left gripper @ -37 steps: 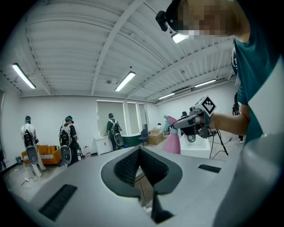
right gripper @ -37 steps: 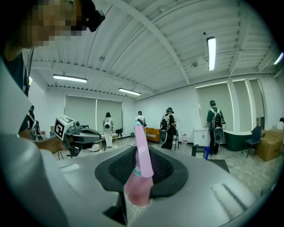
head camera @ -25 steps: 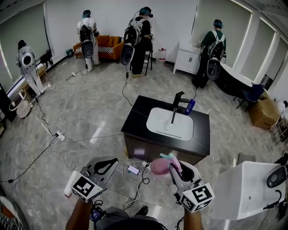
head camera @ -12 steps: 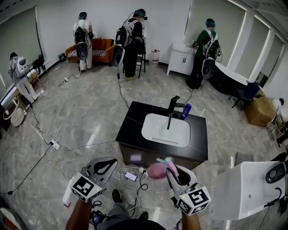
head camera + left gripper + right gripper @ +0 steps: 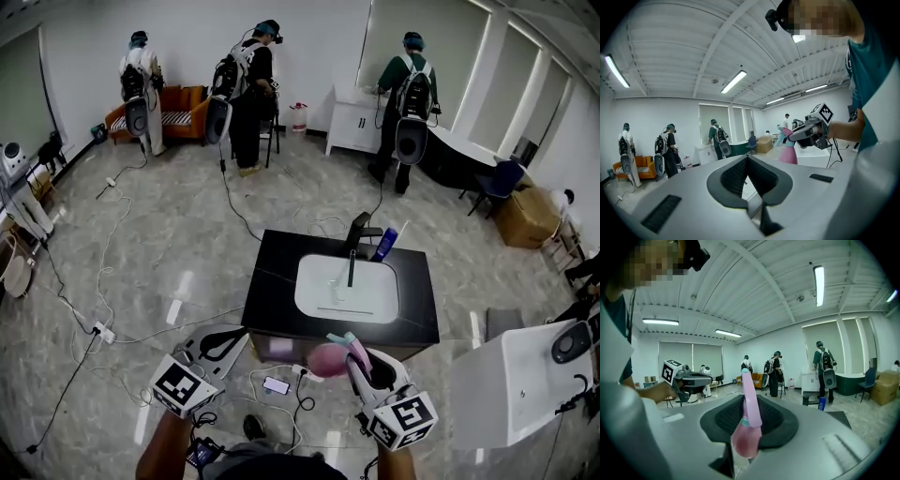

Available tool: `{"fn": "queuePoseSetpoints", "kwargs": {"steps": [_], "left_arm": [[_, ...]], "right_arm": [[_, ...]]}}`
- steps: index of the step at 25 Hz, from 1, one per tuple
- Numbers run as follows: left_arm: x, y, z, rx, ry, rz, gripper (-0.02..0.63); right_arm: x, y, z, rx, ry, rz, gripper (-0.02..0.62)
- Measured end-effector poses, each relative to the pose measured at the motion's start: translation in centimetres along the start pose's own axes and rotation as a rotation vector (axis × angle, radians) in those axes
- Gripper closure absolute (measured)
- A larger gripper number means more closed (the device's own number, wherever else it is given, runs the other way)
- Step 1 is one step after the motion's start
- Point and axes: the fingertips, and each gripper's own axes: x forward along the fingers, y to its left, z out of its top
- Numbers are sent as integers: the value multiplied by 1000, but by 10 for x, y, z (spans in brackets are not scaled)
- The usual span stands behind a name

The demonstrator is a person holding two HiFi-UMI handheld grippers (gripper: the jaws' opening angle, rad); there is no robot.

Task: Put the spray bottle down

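A pink spray bottle [image 5: 328, 359] with a teal trigger stands upright between the jaws of my right gripper [image 5: 354, 352], which is shut on it. In the right gripper view the bottle [image 5: 747, 427] fills the gap of the right gripper [image 5: 749, 398]. It hangs just short of the near edge of the black sink counter [image 5: 417, 319]. My left gripper [image 5: 241, 335] is beside it at the left, jaw tips together, holding nothing. In the left gripper view the left gripper [image 5: 747, 158] points past the bottle [image 5: 789, 153] and the right gripper [image 5: 811, 134].
The counter holds a white basin [image 5: 347, 289], a black faucet [image 5: 355, 246] and a blue bottle [image 5: 385, 244]. A white unit [image 5: 511, 384] stands at the right. Cables and a phone [image 5: 277, 384] lie on the floor below. Several people stand at the far wall.
Both grippers and the view have moved forward toward the sink counter, which is now nearer. The right gripper still holds the pink bottle; the left stays shut.
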Motion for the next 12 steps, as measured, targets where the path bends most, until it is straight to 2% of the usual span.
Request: {"fn": "queuePoseSetpoints", "kwargs": {"steps": [7, 12], "left_arm": [[0, 69, -6, 5, -24, -61, 604], [-5, 106, -22, -3, -15, -45, 604]], "right_arm": [[67, 12, 15, -30, -7, -53, 502], [108, 16, 22, -54, 4, -48, 502]]}}
